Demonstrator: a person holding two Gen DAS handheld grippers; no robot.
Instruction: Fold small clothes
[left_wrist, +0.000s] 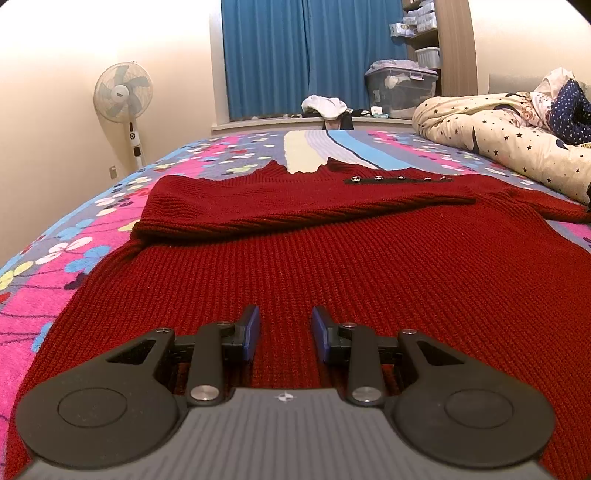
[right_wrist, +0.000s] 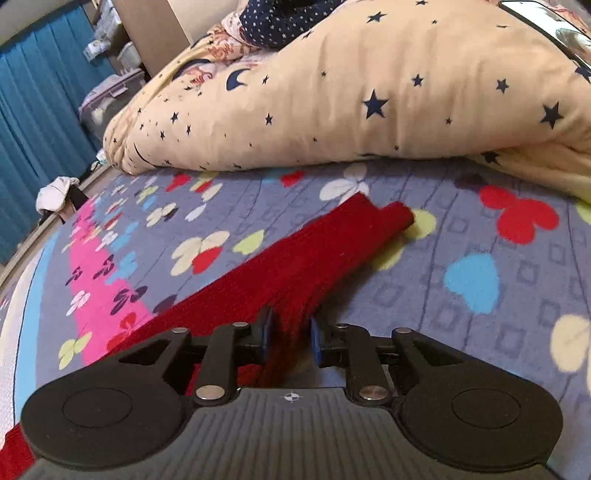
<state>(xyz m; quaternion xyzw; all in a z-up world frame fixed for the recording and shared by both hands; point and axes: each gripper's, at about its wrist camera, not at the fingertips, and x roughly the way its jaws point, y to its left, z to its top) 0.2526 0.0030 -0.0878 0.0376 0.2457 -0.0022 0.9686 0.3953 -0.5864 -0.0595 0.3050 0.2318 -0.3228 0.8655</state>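
A dark red knitted sweater (left_wrist: 332, 266) lies flat on the flowered bedspread (left_wrist: 74, 258). One sleeve (left_wrist: 295, 206) is folded across its chest, below a dark strip of metal buttons (left_wrist: 399, 180). My left gripper (left_wrist: 285, 326) hovers low over the sweater's lower body, open, with only knit showing under the gap. In the right wrist view the other sleeve (right_wrist: 332, 254) stretches away to its cuff (right_wrist: 391, 216) on the bedspread (right_wrist: 480, 240). My right gripper (right_wrist: 290, 336) is shut on this sleeve near the body, the fabric bunched between its blue pads.
A rolled cream duvet with dark stars (right_wrist: 351, 92) lies just beyond the cuff and along the bed's right side (left_wrist: 498, 136). A standing fan (left_wrist: 123, 92), blue curtains (left_wrist: 288, 55), a plastic storage box (left_wrist: 400, 92) and a small clothes pile (left_wrist: 327, 105) stand past the bed's far end.
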